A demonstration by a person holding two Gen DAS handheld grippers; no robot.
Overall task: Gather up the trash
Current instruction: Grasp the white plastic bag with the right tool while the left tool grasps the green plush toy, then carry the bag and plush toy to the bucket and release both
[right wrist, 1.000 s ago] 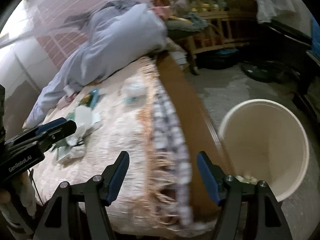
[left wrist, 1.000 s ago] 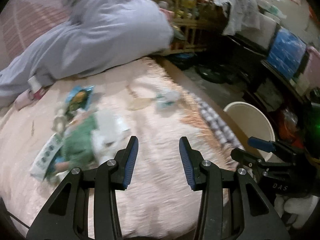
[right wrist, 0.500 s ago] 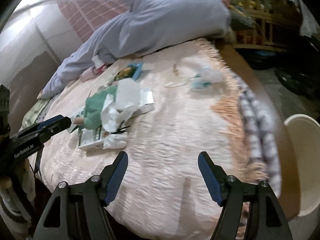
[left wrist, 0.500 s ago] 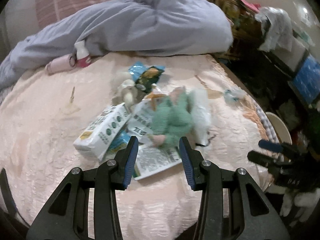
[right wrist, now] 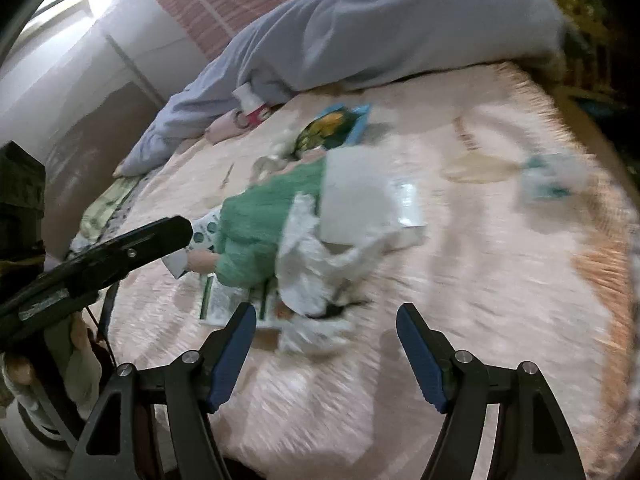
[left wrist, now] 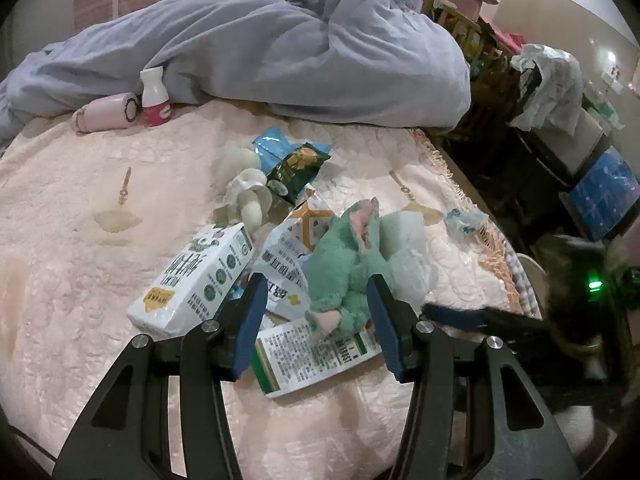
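Left gripper (left wrist: pixel 316 316) jaws wide, straddling green plush toy (left wrist: pixel 346 268). White rectangular milk carton (left wrist: pixel 196 280) lies just left of the toy, long axis slanting up-right. Right gripper (right wrist: pixel 326 346) wide, empty, just beside crumpled white plastic bag (right wrist: pixel 320 268).

One white carton (left wrist: pixel 192 280), two flat printed packets (left wrist: pixel 316 354), one dark snack bag (left wrist: pixel 298 170) on one blue wrapper (left wrist: pixel 272 146), and one crumpled white plastic bag (left wrist: pixel 408 256) lie mid-bed. One green plush toy (left wrist: pixel 348 268) lies among them; one small wrapper (left wrist: pixel 460 220) lies right. One white bottle (left wrist: pixel 154 96) and one pink roll (left wrist: pixel 106 112) lie far left.
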